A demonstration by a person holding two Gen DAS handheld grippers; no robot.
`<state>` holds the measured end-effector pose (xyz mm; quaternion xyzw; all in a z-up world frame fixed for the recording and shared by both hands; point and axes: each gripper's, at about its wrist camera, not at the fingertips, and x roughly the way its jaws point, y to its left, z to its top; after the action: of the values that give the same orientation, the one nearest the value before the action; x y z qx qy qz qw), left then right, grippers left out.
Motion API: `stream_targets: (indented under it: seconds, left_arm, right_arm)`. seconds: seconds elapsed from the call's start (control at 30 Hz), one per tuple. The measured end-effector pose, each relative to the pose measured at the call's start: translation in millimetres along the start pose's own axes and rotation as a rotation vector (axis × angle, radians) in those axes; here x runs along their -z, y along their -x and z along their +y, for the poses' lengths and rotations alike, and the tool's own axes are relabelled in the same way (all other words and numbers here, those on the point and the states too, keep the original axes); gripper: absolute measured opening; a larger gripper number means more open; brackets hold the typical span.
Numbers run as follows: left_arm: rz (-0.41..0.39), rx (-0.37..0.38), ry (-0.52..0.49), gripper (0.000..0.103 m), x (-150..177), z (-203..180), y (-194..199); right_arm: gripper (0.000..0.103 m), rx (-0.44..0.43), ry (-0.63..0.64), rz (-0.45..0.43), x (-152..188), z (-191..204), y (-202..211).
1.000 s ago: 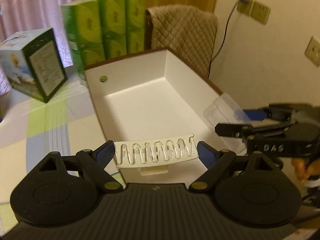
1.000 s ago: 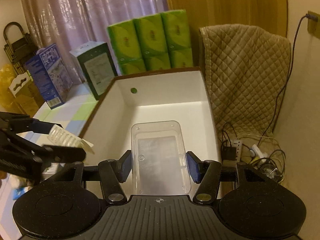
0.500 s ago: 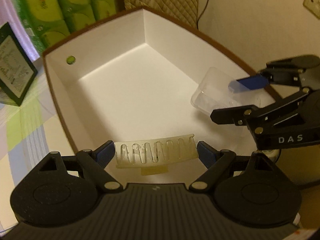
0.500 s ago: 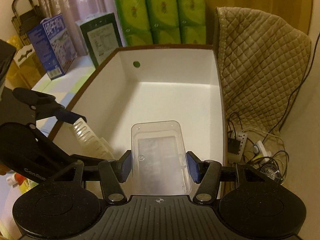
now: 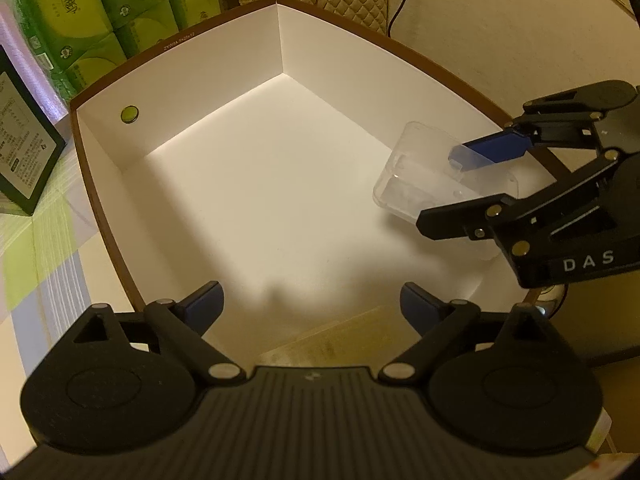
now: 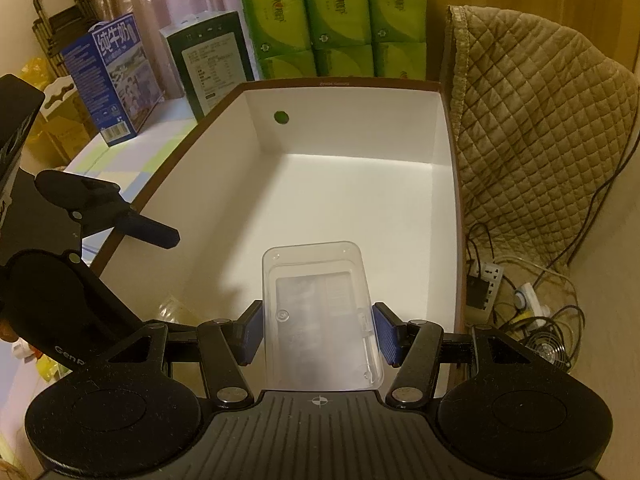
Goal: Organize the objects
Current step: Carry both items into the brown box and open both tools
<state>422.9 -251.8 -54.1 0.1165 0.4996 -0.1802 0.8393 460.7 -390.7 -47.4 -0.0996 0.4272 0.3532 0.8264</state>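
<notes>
Both grippers over the white box; one empty, one loaded.

The left gripper hangs with its jaws spread wide and nothing between them, above the near end of the white box. To its right, the right gripper is clamped on a clear plastic container, which juts forward between its blue pads above the box floor. Green tissue packs stand beyond the box's far wall.

Dim, warm yellowish light on both my feeds. The box floor is brightest at its far edge, and soft shadows fall toward me. Fisheye bends the box rim and darkens the corners. The tablecloth at the left edge smears.
</notes>
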Motion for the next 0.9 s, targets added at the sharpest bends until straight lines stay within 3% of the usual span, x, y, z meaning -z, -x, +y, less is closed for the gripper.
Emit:
stream_targets:
  seconds: [0.2, 0.4, 0.9]
  left_arm:
    - [-0.001, -0.011, 0.005, 0.094, -1.3, -2.2, -0.5]
    - [-0.007, -0.022, 0.022, 0.095, 0.1, -3.0, 5.3]
    - [-0.083, -0.022, 0.086, 0.095, 14.8, -3.2, 49.5]
  right_arm:
    - [0.055, 0.013, 0.004, -0.024, -1.7, 0.4, -0.9]
    - [0.062, 0.004, -0.016, -0.06, -3.8, -3.0, 7.9]
    - [0.065, 0.024, -0.093, -0.139, 4.6, 6.5, 51.7]
